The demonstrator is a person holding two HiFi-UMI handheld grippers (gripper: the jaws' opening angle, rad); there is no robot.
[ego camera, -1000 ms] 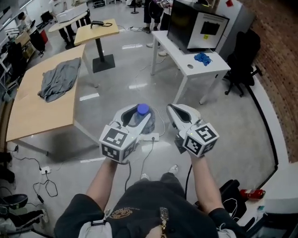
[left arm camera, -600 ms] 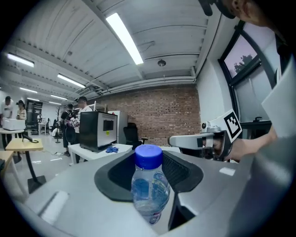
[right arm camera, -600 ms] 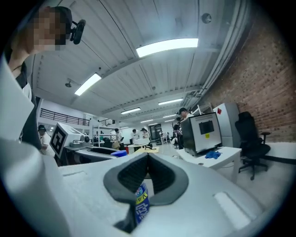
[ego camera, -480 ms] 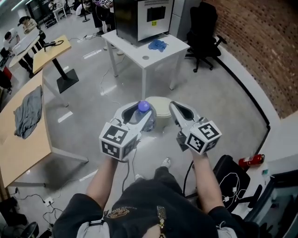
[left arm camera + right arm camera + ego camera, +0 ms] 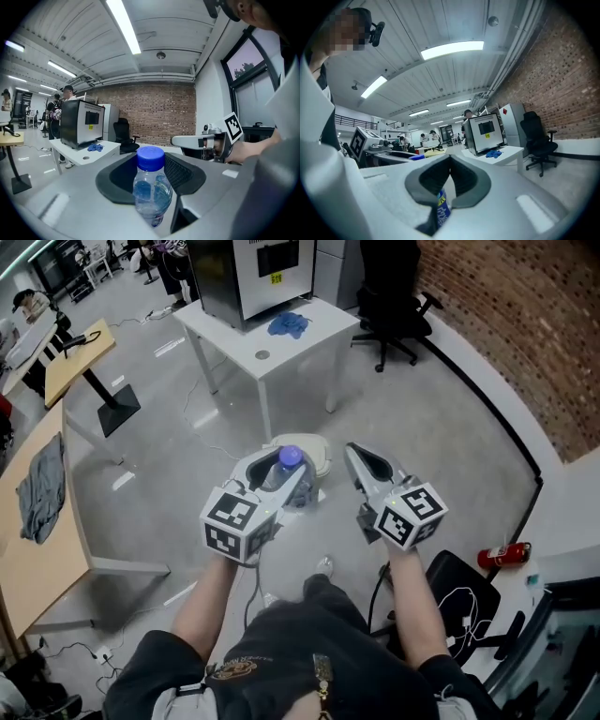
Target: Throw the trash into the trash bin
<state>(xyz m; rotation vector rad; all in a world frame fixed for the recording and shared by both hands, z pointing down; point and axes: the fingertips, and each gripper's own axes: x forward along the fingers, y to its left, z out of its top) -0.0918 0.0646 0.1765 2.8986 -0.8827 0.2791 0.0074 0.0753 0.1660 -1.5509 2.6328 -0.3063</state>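
L claw point(image 5: 284, 465) clamps blue-capped bottle point(image 5: 151, 192), R claw point(image 5: 354, 452) pinched on thin blue-printed scrap point(image 5: 442, 206), white bin point(image 5: 319, 460) just beyond.

The bottle point(image 5: 289, 457) sits between the left tool's point(image 5: 279, 474) jaws, with the trash bin point(image 5: 317, 454) on the floor just beyond. The right tool point(image 5: 356, 454) is alongside on the right, a wrapper point(image 5: 442, 206) between its jaws. Behind the bin stands a worktop point(image 5: 239, 326), with a chair point(image 5: 394, 296) to its right.

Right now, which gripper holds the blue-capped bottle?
The left gripper: the bottle stands between its jaws. The right gripper pinches only a thin blue printed scrap.
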